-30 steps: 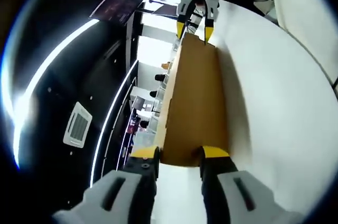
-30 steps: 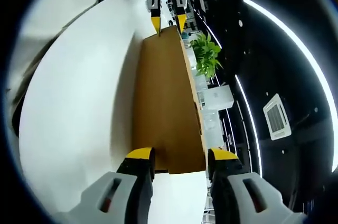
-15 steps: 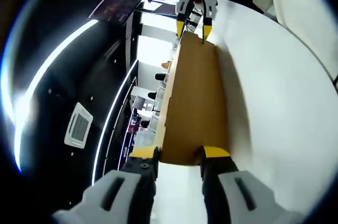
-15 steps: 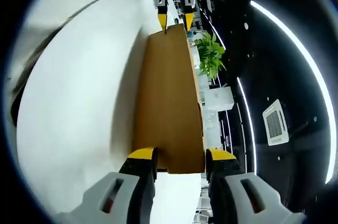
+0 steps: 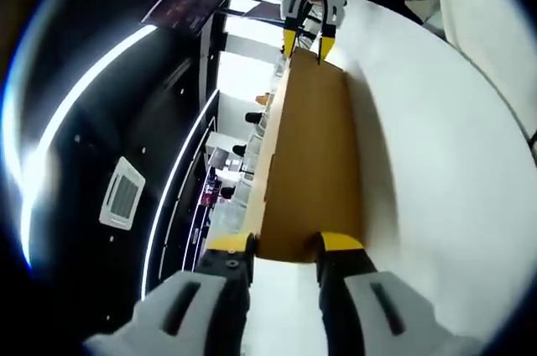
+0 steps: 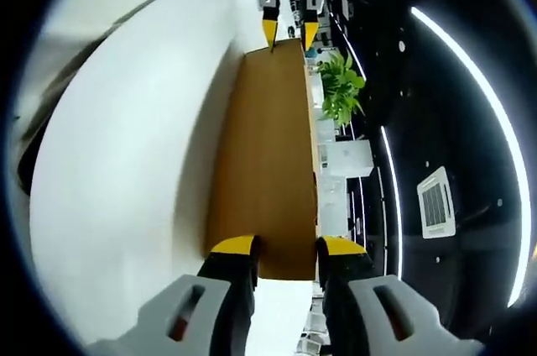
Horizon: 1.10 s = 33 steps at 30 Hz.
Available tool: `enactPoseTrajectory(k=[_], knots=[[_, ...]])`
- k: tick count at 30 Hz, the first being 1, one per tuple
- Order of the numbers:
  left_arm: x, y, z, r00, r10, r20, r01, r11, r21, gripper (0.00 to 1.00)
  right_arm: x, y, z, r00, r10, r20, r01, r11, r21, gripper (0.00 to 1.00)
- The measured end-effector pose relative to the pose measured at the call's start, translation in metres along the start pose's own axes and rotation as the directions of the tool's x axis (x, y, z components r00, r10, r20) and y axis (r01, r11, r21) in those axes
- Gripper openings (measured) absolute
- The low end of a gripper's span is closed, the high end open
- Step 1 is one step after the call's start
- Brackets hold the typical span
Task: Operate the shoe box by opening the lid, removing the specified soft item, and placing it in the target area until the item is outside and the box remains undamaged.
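The brown cardboard box (image 5: pixel 310 163) was seen held end to end, a long flat face of it running up the middle of both views, with the white table (image 5: pixel 445 171) along one side and a dark ceiling with light strips along the other. In the left gripper view, the left gripper (image 5: pixel 285 243) was set at the near end at the bottom of the frame, its jaws narrow with the cardboard's end edge between the yellow tips. The right gripper (image 5: pixel 309 34) was placed likewise at the far end, at the top centre. Whether either pair was pressed tight on the cardboard could not be told.

Over the last second, the jaws in the right gripper view had been drawn in a little about the near end. The far gripper had been carried higher in that frame, and the brown face was stretched longer between them. A green plant (image 6: pixel 340 91) had been shifted slightly right of the box's far end. The left gripper view was hardly altered.

It was judged that a two-ended hold was being settled for raising the lid. The opening was taken to be at an early stage, with the soft item yet to be removed. What lay inside the box could not be made out.
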<state>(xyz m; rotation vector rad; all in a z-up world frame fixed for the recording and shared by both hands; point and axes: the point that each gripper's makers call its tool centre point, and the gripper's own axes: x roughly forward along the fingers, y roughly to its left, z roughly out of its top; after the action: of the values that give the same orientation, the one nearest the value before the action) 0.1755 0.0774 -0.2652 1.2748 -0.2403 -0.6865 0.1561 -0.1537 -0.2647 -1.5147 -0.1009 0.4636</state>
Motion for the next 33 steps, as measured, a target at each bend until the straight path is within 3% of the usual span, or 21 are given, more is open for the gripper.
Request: enactPoseTrajectory(k=[33], knots=[[-0.0038,0.006,0.0027,1.0,0.009,0.011,-0.009,1.0,-0.002,0.29,-0.0022,-0.0075,0.0036,1.0,0.007,0.018,-0.008,0.999,0.039,0.28]])
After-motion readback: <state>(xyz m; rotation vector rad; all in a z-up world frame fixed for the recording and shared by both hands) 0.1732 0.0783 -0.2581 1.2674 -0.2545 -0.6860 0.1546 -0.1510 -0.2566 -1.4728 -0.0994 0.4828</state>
